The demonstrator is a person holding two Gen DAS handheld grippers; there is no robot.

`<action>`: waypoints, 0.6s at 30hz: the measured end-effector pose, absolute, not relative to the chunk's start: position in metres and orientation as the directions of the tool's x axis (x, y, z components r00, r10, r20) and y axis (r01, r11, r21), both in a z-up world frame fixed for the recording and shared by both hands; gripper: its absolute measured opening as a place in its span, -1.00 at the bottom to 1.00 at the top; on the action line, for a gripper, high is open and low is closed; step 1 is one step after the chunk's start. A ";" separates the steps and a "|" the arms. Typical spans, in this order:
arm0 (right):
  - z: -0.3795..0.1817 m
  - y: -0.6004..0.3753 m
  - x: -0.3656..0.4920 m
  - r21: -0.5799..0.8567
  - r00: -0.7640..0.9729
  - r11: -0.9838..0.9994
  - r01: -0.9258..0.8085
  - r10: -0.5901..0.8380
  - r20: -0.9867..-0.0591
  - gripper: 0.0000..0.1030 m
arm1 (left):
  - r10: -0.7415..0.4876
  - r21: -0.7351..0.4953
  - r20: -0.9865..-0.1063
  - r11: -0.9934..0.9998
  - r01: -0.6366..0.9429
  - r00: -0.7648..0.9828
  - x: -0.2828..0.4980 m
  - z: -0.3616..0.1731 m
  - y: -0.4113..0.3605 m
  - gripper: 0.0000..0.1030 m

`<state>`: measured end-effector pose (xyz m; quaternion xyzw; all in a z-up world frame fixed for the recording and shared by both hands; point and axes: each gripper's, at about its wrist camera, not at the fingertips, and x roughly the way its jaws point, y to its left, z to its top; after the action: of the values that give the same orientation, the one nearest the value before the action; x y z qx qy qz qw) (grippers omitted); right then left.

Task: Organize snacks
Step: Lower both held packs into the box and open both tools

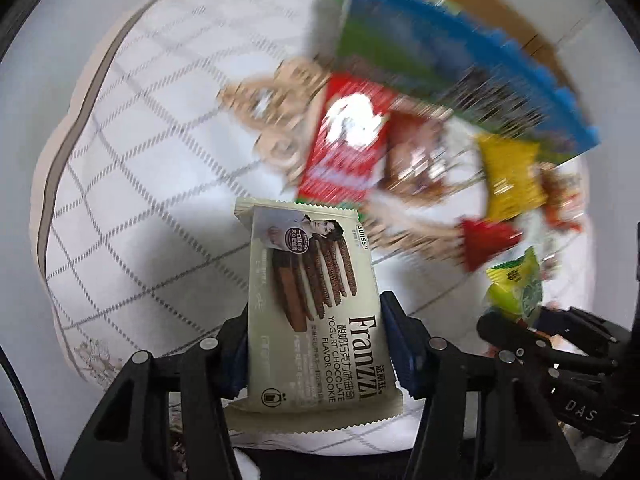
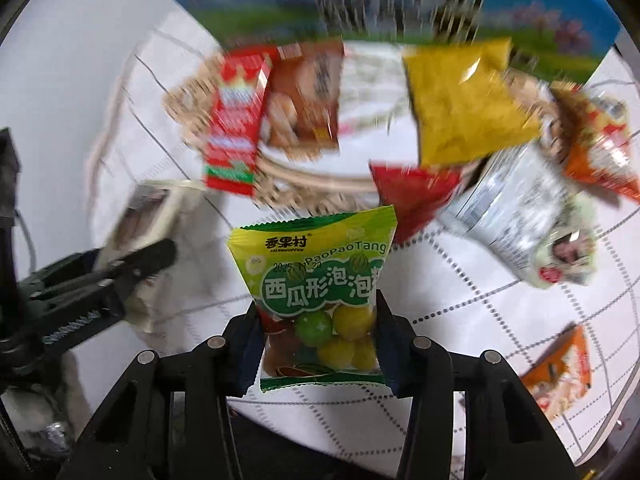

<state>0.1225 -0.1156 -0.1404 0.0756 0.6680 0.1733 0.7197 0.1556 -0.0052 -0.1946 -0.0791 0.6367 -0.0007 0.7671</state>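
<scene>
Cookies (image 1: 314, 304) sit clamped between the pads of my left gripper (image 1: 316, 344), the pale packet standing up out of the jaws and clear of the cloth (image 1: 132, 184). Beyond it in this view lies a blurred heap: a red pack (image 1: 344, 152), a yellow pack (image 1: 510, 176) and a woven basket (image 1: 276, 120), with a blue-edged box (image 1: 460, 60) behind them. Low at the right I see my other gripper with its green bag. In the right view my right gripper (image 2: 320, 340) is closed on that gum bag (image 2: 320, 300), pinched at its lower half, with its top free above the jaws. The basket (image 2: 304, 184) lies ahead, the red pack (image 2: 234, 128) and a brown pack (image 2: 306, 96) across its rim, the yellow pack (image 2: 464, 108) beside it, and an orange pack (image 2: 560, 368) well apart at the right. Both wrappers are slick film, so I judge either could slide out if I swing fast, and the gum bag could twist round its balls. My two grippers are near each other and could knock. Under everything is a white cloth with a dotted grid, on a soft, rounded surface; of the room I see only pale wall.
</scene>
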 end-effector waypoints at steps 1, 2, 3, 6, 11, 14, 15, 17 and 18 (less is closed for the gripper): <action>-0.128 -0.121 0.126 0.350 0.068 0.926 -0.145 0.362 -0.930 -0.02 | -0.124 -0.144 -0.971 0.986 -0.088 0.206 0.161 -0.183 -0.011 0.05; -0.119 -0.127 0.129 0.357 0.090 0.923 -0.141 0.371 -0.924 -0.02 | -0.142 -0.163 -0.966 0.983 -0.084 0.218 0.170 -0.172 -0.001 0.05; -0.102 -0.136 0.136 0.369 0.123 0.920 -0.132 0.385 -0.915 -0.02 | -0.176 -0.198 -0.955 0.977 -0.072 0.238 0.178 -0.158 -0.007 0.05; -0.067 -0.153 0.154 0.395 0.195 0.913 -0.105 0.408 -0.892 -0.02 | -0.241 -0.260 -0.928 0.965 -0.032 0.283 0.189 -0.138 0.006 0.05; -0.021 -0.180 0.200 0.381 0.317 0.922 -0.064 0.381 -0.869 -0.02 | -0.267 -0.266 -0.883 0.962 0.056 0.386 0.237 -0.083 0.000 0.05; -0.006 -0.196 0.253 0.321 0.379 0.946 -0.040 0.311 -0.871 -0.02 | -0.243 -0.232 -0.873 0.970 0.078 0.422 0.285 -0.073 -0.005 0.05; -0.005 -0.201 0.267 0.309 0.386 0.951 -0.032 0.297 -0.873 -0.02 | -0.232 -0.216 -0.874 0.973 0.088 0.427 0.304 -0.072 -0.007 0.05; -0.008 -0.209 0.305 0.278 0.390 0.961 -0.008 0.259 -0.884 -0.02 | -0.197 -0.177 -0.881 0.980 0.086 0.429 0.341 -0.072 -0.011 0.05; -0.012 -0.213 0.328 0.253 0.383 0.967 0.006 0.232 -0.894 -0.02 | -0.180 -0.158 -0.889 0.984 0.087 0.421 0.359 -0.076 -0.013 0.05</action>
<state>0.3279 -0.2132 -0.0125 0.1077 0.5511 0.0685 0.8246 0.3587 -0.0134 -0.0760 -0.0436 0.5322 -0.0793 0.8418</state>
